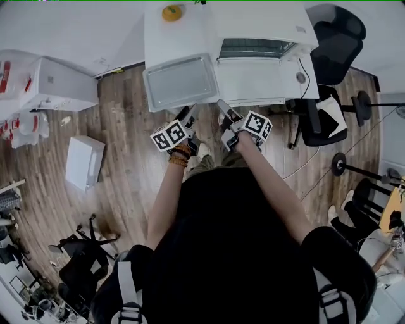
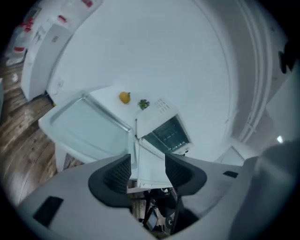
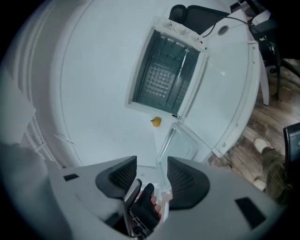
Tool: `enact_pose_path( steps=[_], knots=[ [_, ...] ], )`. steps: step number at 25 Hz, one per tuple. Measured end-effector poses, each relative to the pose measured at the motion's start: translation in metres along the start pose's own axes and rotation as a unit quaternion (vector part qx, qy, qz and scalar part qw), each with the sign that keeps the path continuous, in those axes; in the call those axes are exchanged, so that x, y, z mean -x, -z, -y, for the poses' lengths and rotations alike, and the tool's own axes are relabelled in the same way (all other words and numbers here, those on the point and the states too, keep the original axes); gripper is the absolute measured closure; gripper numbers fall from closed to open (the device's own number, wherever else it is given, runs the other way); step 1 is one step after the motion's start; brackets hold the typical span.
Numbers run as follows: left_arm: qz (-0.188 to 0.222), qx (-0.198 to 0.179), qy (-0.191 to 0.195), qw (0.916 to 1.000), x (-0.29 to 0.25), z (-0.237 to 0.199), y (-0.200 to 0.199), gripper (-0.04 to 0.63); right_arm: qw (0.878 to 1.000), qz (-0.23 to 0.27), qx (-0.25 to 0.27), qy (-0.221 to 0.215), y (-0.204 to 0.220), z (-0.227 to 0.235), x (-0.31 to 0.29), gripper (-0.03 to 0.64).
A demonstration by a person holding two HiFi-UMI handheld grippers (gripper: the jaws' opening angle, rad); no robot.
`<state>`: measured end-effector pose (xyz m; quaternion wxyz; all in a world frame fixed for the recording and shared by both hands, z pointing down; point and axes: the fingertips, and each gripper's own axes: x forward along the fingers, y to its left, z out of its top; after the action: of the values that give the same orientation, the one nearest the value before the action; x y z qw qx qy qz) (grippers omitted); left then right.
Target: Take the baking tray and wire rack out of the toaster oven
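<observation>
The toaster oven [image 1: 256, 22] has its mouth clear above the lowered door [image 1: 253, 81]. Left of the oven the baking tray [image 1: 180, 82] fills the tabletop [image 1: 155, 38] (a yellow object [image 1: 171, 12] sits behind it); to its right a chair [image 1: 335, 38] crowds close.

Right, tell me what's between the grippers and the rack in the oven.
Nothing visible. The oven door lies open, the rack shows inside, and the tray sits on the table beside the oven, off the path. The left gripper and right gripper are open, empty.

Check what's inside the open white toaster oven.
Inside the white toaster oven, a metal wire rack shows as a grid. The silver rectangular baking tray lies outside, on the white table. Below and behind the rack is too dark to read.
</observation>
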<state>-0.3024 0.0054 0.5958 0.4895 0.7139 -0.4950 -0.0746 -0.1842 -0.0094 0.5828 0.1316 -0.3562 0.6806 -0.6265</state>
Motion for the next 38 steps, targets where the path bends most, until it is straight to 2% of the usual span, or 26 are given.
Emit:
enact_pose_path(
  steps=[2,4,7,9,11,15,21,26,28,32,38],
  knots=[
    [0.014,-0.039,0.034,0.9986,-0.005,0.031,-0.01,0.378,0.999,0.026,0.016,-0.022,-0.015,-0.012,0.016,0.421],
    [0.025,-0.049,0.057,0.9969,-0.01,0.053,-0.016,0.393,0.998,0.056,0.024,-0.029,-0.028,-0.015,0.03,0.439],
    [0.031,-0.048,0.064,0.9963,-0.02,0.071,-0.019,0.424,0.994,0.105,0.027,-0.013,-0.051,-0.006,0.046,0.496],
    [0.04,-0.046,0.056,0.9966,-0.03,0.077,-0.019,0.474,0.991,0.131,0.034,0.004,-0.069,-0.001,0.053,0.531],
    [0.054,-0.038,0.044,0.9969,-0.041,0.082,-0.018,0.511,0.989,0.141,0.045,0.01,-0.084,0.002,0.06,0.542],
    [0.059,-0.01,0.024,0.9979,-0.074,0.097,-0.004,0.532,0.987,0.151,0.047,0.005,-0.116,0.009,0.08,0.546],
    [0.065,-0.003,0.021,0.9977,-0.12,0.126,-0.002,0.54,0.983,0.18,0.02,0.005,-0.171,0.03,0.097,0.554],
    [0.063,0.01,0.004,0.9979,-0.158,0.135,0.001,0.54,0.984,0.179,0.012,0.0,-0.211,0.042,0.098,0.566],
    [0.068,0.026,0.0,0.9974,-0.173,0.138,0.001,0.54,0.985,0.174,0.011,-0.001,-0.226,0.046,0.095,0.566],
    [0.087,0.084,-0.003,0.9927,-0.202,0.14,-0.003,0.54,0.987,0.161,0.007,0.001,-0.255,0.058,0.09,0.566],
    [0.103,0.108,-0.02,0.9886,-0.236,0.135,-0.006,0.54,0.987,0.159,-0.004,0.014,-0.297,0.081,0.078,0.566]
  ],
)
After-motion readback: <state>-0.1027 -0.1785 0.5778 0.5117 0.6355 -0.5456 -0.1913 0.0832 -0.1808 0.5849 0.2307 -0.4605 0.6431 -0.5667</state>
